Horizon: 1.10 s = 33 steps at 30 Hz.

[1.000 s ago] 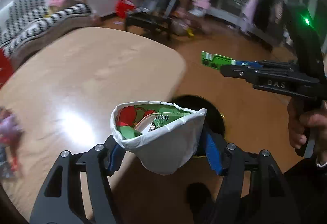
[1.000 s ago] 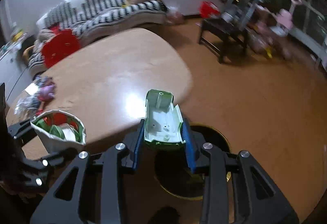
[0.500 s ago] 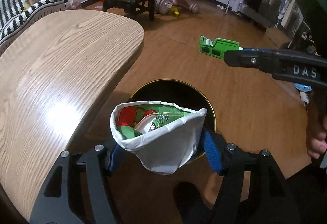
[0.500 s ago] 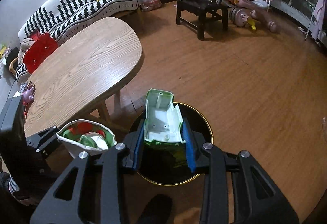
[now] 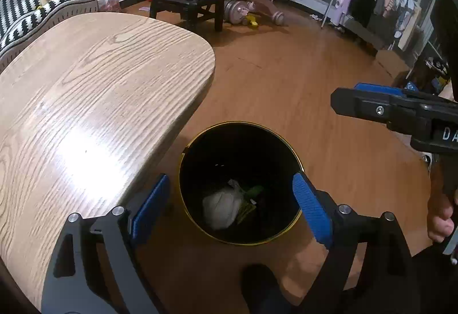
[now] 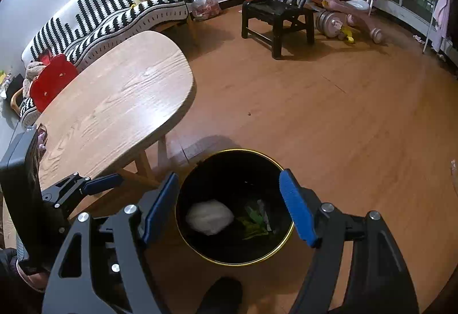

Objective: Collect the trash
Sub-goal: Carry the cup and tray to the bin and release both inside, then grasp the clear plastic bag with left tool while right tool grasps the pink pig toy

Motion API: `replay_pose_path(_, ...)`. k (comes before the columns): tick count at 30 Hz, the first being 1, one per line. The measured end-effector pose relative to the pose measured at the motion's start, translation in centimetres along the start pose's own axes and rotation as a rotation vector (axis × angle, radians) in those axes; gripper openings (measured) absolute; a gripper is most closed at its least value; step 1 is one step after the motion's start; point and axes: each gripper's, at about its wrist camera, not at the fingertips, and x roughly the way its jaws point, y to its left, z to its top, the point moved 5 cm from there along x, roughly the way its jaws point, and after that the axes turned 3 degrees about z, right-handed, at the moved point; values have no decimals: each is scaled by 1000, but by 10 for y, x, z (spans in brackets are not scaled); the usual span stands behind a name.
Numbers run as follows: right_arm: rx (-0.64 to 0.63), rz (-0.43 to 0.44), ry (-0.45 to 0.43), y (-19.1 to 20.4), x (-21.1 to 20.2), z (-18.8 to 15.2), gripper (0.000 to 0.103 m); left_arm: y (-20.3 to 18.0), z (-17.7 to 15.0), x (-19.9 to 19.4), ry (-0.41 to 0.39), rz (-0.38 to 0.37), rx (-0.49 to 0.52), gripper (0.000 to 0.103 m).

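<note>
- At far left, the wooden table (image 5: 94, 102) curves away from my rig, its rounded edge just beside the bin; a striped sofa (image 6: 108, 13) sits behind it against the wall.
- My left gripper (image 5: 232, 211) hangs above the floor with its blue pads spread wide, holding nothing; the black, gold-rimmed trash bin (image 5: 297, 162) stands directly below, framed between the two fingers.
- In the bin's bottom lies a white crumpled wrapper (image 5: 220, 208), with a green piece of packaging (image 5: 250, 195) touching its right side.
- From the right wrist camera, my right gripper (image 6: 232, 208) is likewise spread wide and empty, poised over the same bin (image 6: 290, 231); the white wrapper (image 6: 209, 216) rests nearer its left finger, the green packaging (image 6: 254, 223) nearer the right.
- In the left camera's view, the right gripper (image 5: 340, 102) reaches in from the right edge, level with the bin's far side and well above the floor.
- Further right, a black chair (image 6: 274, 10) and a pink tricycle (image 6: 352, 7) stand well apart from the bin on the wooden floor (image 6: 343, 119).
</note>
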Motion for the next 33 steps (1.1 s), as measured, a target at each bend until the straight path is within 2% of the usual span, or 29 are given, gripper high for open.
replay_pose_path(5,-31,32,-31,28,-9,13,72,10,-3,-27,-31,11,6,89)
replay_pose_path(11,-133,110,-53,108,-14,31,75,62,-20,-94,-102,92,-26,94)
replay_pose_path(18,-288,235,-62,245,-13,38,75,164,-69,-182,-152,243,-179,94)
replay_pose_path(20,-333,275,-55,291,-8,35,75,197,-90,-211,-166,300,-225,94)
replay_pose_path(26,-434,357,-36,394,11,19,75,291,-160,-294,-211,447,-395,94)
replay_pose_path(29,-475,380,-19,432,25,10,75,337,-193,-329,-235,508,-506,94)
replay_pose_path(33,-506,387,7,467,50,4,76,377,-225,-355,-245,555,-610,94)
